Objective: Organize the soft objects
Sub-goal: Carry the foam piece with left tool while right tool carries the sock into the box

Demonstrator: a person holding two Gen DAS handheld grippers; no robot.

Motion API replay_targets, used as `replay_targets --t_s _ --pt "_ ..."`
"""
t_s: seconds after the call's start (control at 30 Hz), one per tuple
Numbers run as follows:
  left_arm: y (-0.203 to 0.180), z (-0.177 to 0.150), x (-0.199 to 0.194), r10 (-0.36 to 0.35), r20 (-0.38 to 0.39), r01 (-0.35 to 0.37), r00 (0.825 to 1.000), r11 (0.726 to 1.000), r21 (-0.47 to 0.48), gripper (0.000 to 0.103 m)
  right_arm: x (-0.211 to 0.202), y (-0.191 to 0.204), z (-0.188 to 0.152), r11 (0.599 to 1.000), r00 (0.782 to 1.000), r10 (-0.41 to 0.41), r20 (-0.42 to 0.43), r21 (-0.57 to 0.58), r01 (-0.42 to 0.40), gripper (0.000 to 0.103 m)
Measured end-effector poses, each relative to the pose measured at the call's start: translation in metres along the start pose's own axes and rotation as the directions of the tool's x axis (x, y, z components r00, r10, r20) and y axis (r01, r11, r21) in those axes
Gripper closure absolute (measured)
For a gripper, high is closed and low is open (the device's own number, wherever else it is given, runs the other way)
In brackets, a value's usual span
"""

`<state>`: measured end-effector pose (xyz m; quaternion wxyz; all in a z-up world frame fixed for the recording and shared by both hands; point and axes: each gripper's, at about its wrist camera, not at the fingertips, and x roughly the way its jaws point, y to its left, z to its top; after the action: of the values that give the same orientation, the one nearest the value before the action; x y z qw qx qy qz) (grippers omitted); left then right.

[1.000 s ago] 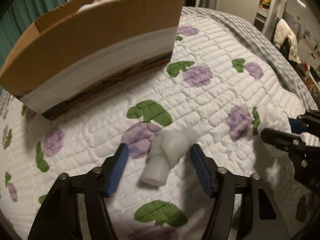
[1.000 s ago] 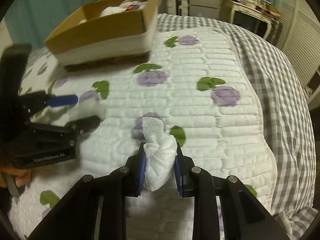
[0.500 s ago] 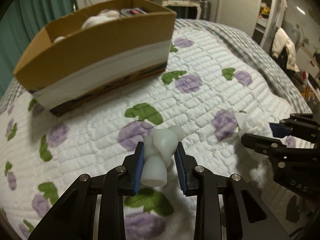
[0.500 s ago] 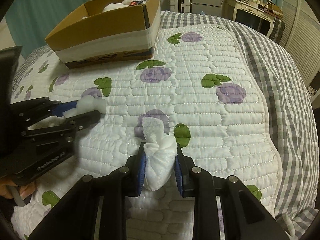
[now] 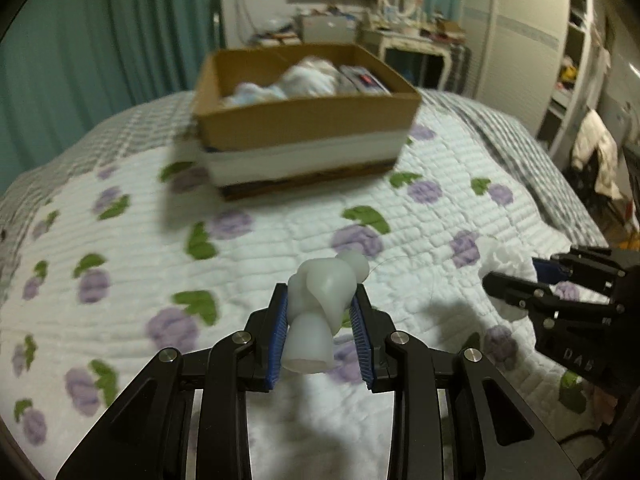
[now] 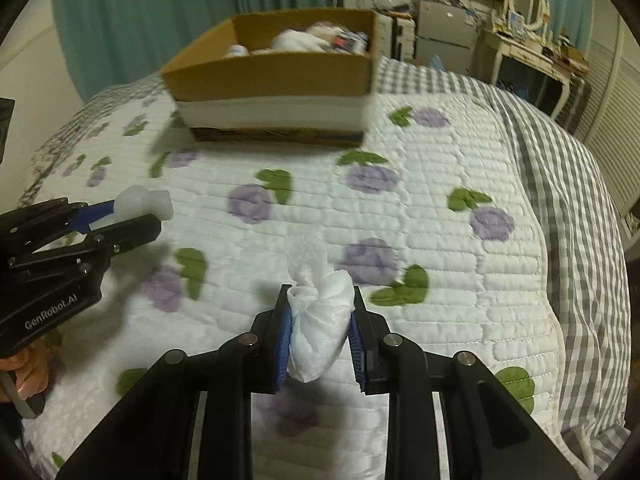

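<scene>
Since the earlier frame, the white rubbery toy (image 5: 326, 304) has been clamped and lifted off the quilted bed (image 5: 280, 236) by the left tool (image 5: 320, 336). A knotted white cloth bundle (image 6: 320, 328) is gripped above the quilt in the right tool (image 6: 320, 344). The open cardboard box (image 5: 304, 120), holding other soft items, is seen further back on the bed.

Readable text, two items. White lettering "GenRobot.AI" on the black body of the left gripper (image 6: 138, 216), seen from the right wrist camera. White letters "DAS" on the black body of the right gripper (image 5: 514, 276), cut off at the picture's edge. Print on the cardboard box (image 5: 304, 120) too blurred to read.
</scene>
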<state>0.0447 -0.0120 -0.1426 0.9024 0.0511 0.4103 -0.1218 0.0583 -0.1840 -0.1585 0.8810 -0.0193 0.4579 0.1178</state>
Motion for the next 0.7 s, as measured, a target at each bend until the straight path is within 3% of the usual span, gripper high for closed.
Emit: replay_targets --t_s 0.27,0.4,0.57,0.7 --pt "0.03 0.011 -0.059 0.046 0.133 -0.037 0.99 0.997 -0.069 0.073 -0.037 0.046 0.009 0.996 0.996 0.032 0.085 -0.091 -0.024 0.078" --pt "0.035 0.028 -0.093 0.05 0.223 -0.032 0.974 0.996 -0.086 0.073 -0.063 0.064 0.023 0.992 0.988 0.024 0.151 -0.123 -0.005 0.078" --pt "0.042 0.054 -0.125 0.053 0.312 -0.021 0.949 0.994 -0.105 0.073 -0.109 0.069 0.051 0.993 0.964 0.027 0.264 -0.12 0.005 0.078" --pt "0.044 0.072 -0.145 0.058 0.359 -0.025 0.932 0.995 -0.098 0.073 -0.147 0.069 0.074 0.993 0.932 0.037 0.362 -0.117 0.006 0.078"
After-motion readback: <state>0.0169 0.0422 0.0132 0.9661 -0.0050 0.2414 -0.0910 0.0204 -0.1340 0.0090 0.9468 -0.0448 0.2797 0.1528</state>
